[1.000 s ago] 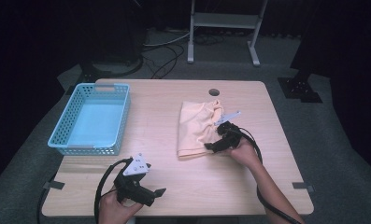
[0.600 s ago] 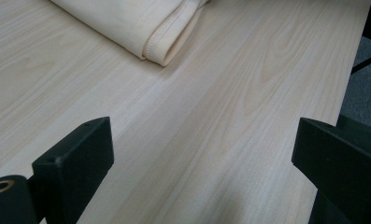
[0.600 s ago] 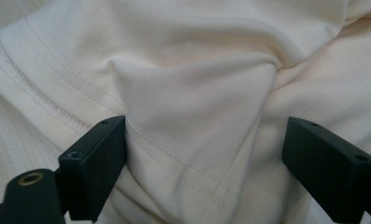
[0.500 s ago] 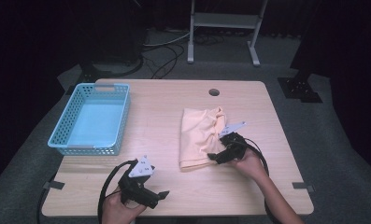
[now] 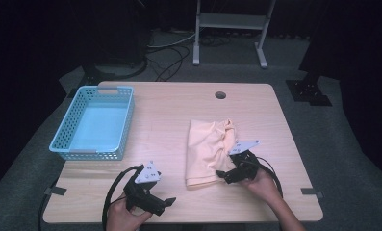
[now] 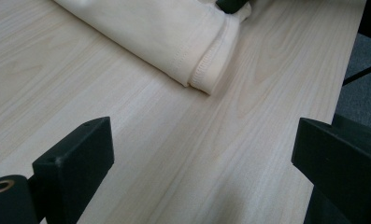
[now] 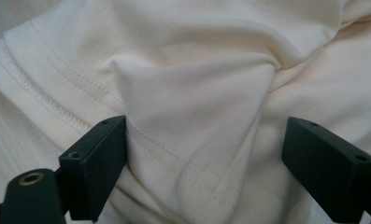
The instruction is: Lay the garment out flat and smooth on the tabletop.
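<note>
I am holding my right gripper (image 5: 221, 174) at the near right edge of the cloth (image 5: 209, 150), its jaws standing wide apart and pinching nothing. In the right gripper view the two black jaws (image 7: 206, 172) are flanking a raised fold of the cream cloth (image 7: 188, 88), with a stitched hem running slantwise past the left jaw; the fabric is lying between the jaws, but the pads are not pressing on it. My right hand (image 5: 263, 185) is coming in from the bottom edge of the high view, and the cable is looping behind the gripper body. I am holding my left gripper (image 5: 168, 201) low over the bare table (image 5: 169, 110) at the near left, well apart from the cloth, its jaws likewise spread and empty. In the left gripper view the jaws (image 6: 202, 154) are framing bare pale wood, and the folded, hemmed corner of the cloth (image 6: 174, 32) is lying farther off toward the top. The cloth is resting loosely folded on the right half of the table, bunched at its far right corner. A blue basket (image 5: 63, 149) is sitting at the far left of the table, well apart from the cloth and both grippers. A round hole (image 5: 220, 95) is showing near the far edge of the table.
</note>
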